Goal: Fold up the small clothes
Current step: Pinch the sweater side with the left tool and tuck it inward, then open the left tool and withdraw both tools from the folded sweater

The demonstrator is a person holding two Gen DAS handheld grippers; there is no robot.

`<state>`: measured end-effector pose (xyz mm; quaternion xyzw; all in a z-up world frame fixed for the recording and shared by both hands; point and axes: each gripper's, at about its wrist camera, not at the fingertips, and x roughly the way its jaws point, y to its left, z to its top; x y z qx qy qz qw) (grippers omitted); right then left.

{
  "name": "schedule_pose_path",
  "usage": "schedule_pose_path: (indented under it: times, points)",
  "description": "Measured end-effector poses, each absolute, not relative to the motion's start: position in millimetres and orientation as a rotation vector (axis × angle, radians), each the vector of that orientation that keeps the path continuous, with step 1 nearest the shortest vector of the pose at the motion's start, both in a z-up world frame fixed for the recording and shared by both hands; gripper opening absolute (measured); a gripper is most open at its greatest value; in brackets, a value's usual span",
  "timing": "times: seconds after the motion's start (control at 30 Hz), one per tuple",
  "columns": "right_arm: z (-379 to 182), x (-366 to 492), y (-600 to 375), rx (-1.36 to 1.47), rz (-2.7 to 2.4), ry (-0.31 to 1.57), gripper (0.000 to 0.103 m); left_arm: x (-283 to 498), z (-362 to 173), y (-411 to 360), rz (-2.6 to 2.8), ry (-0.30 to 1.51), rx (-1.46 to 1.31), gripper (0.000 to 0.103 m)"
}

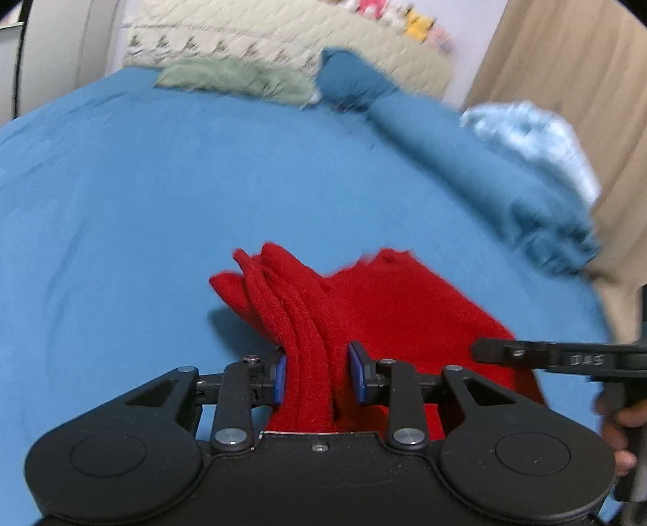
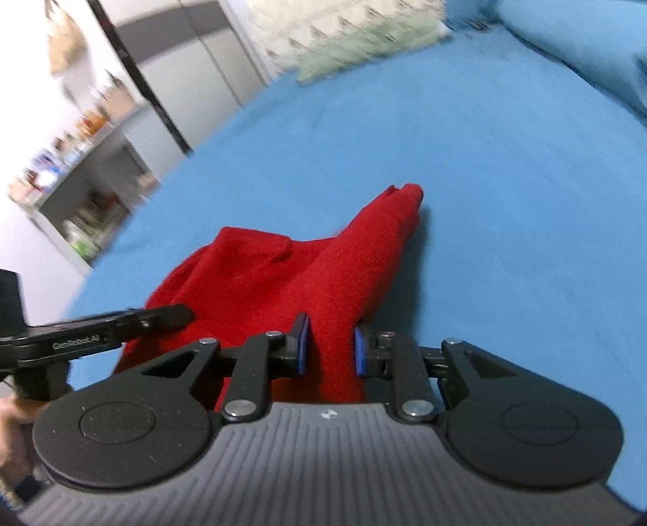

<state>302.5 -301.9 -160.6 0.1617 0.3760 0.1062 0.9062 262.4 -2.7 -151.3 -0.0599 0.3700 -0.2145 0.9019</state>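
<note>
A small red knitted garment (image 1: 388, 307) lies on a blue bedsheet (image 1: 141, 194). My left gripper (image 1: 317, 374) is shut on a bunched edge of it, the folds standing up between the blue pads. My right gripper (image 2: 329, 350) is shut on another edge of the same garment (image 2: 283, 275), which drapes away from the jaws onto the sheet (image 2: 485, 162). Each gripper shows in the other's view: the right one at the right edge (image 1: 566, 358), the left one at the left edge (image 2: 101, 329).
A rolled blue blanket (image 1: 465, 153) and a light blue cloth (image 1: 533, 137) lie at the bed's right side. A green cloth (image 1: 234, 79) and a cream quilt (image 1: 283, 36) sit at the far end. Shelves with bottles (image 2: 68, 170) stand beside the bed.
</note>
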Motion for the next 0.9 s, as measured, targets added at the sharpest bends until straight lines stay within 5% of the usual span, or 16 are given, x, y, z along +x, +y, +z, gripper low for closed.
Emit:
schedule_pose_path:
  times: [0.13,0.2,0.27,0.3,0.37,0.67,0.9]
  points:
    - [-189,287,-317,0.408,0.176,0.794,0.051,247,-164,-15,-0.367,0.745,-0.066,0.043]
    - [-182,280,-319,0.4,0.161,0.777,0.069,245,-156,-11,-0.364,0.735,-0.076,0.057]
    - [-168,270,-316,0.345,0.172,0.739,0.082,243,-148,-10,-0.334,0.711,-0.067,0.085]
    - [-163,264,-315,0.316,0.172,0.725,0.092,237,-143,-7,-0.316,0.692,-0.062,0.088]
    - [-156,248,-310,0.252,0.179,0.697,0.098,229,-144,-1,-0.308,0.675,-0.047,0.088]
    - [-202,229,-306,0.086,0.108,0.875,0.096,214,-197,1,-0.278,0.811,0.109,0.088]
    - [-185,218,-319,0.132,0.091,0.845,0.096,210,-177,5,-0.252,0.793,0.093,0.084]
